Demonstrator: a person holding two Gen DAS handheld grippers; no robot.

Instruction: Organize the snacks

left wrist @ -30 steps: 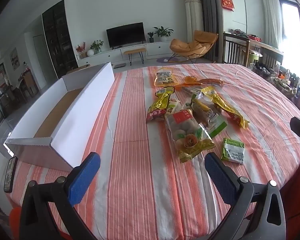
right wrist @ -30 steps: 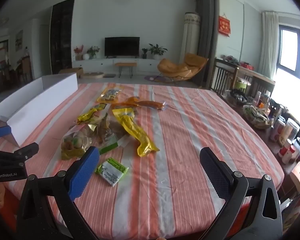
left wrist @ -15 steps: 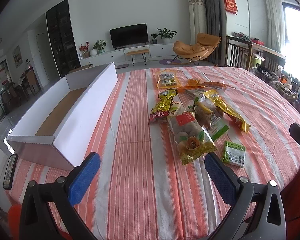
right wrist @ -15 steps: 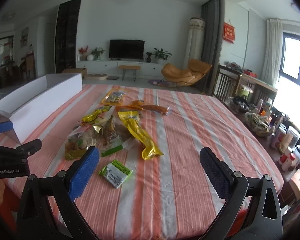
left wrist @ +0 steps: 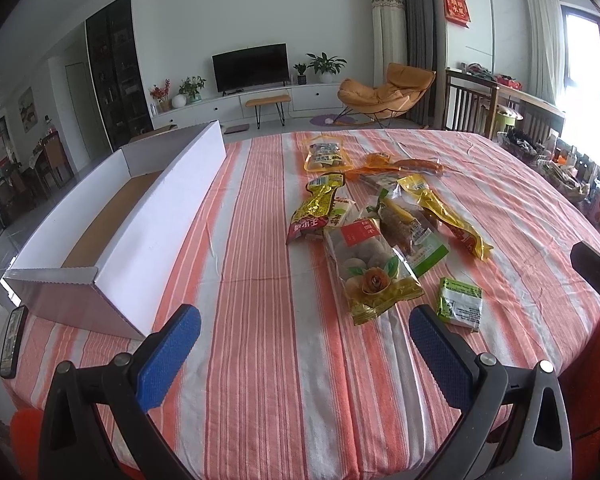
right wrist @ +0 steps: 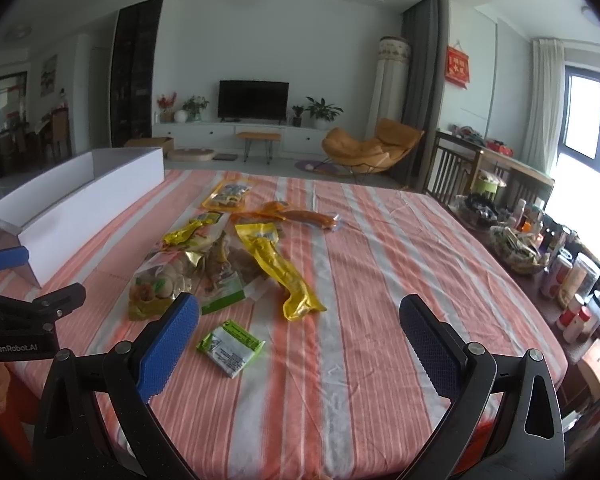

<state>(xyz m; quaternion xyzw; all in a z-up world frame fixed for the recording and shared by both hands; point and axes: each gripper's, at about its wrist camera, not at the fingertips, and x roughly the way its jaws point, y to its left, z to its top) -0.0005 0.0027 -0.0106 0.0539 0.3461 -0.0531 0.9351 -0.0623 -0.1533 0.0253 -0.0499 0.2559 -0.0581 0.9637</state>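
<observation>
Snack packets lay in a loose heap on the round table's orange-and-white striped cloth [left wrist: 260, 280], ahead of both tongs and touched by neither. The left gripper [left wrist: 304, 344] hung released, its blue-padded fingers [left wrist: 168, 356] spread wide above bare cloth near the table's edge; the right gripper [right wrist: 300, 336] was likewise spread and empty. Nearest lay a small green-and-white sachet [left wrist: 460, 306], just beyond the left gripper's right finger and, in the right wrist view, just past the right gripper's left finger [right wrist: 232, 346]. Beyond it sat a clear pouch with a red label and gold base [left wrist: 372, 272], overlapping a green-edged packet of brown pieces [left wrist: 416, 232]. A long yellow foil packet [right wrist: 280, 268] stretched to their right, a gold-and-red foil packet [left wrist: 314, 210] to their left. Further off lay an orange sausage-shaped packet [left wrist: 400, 166] and a yellow-rimmed clear pouch [left wrist: 326, 156]. The long white cardboard box [left wrist: 156, 224] stood open at the left, well apart from the heap, its brown floor holding nothing visible.
</observation>
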